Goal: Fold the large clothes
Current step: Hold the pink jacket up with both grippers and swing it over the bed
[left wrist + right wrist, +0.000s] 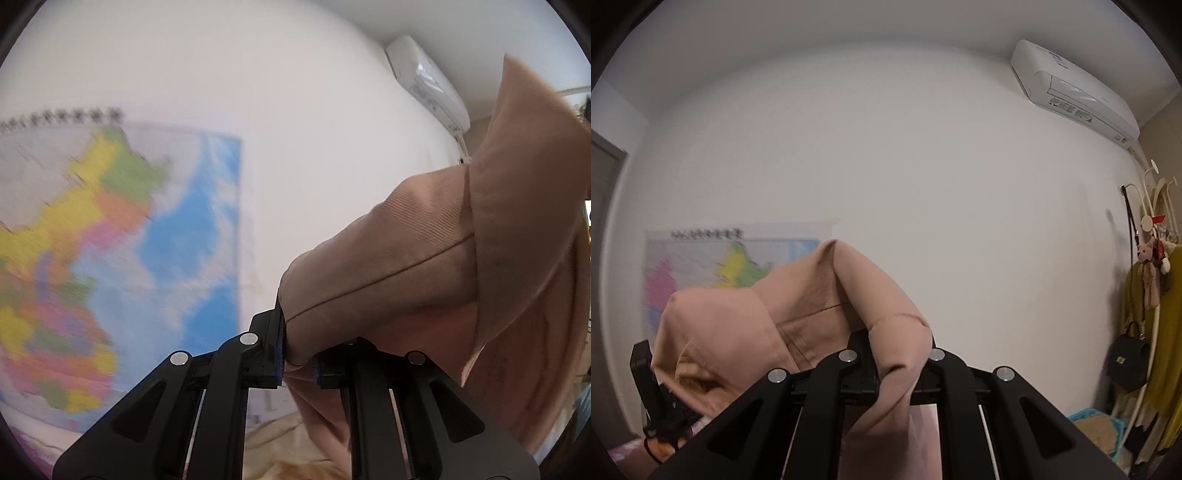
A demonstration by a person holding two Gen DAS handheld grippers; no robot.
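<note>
both the left gripper (297, 363) and the right gripper (897, 373) pinch the pink garment (424, 258), held up in front of the wall. keep both pinches tight and level so it hangs flat, clear of the bed below.

White wall (905, 184) with map (110, 240), air conditioner (1075, 92), coat rack (1156, 258).

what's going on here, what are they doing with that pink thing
A person is holding a pink garment up in the air with a claw in each hand. The left claw is shut on one part of the cloth and the right claw on another, so it hangs between them in front of the white wall, with a map behind. It is lifted, not yet folded.
</note>
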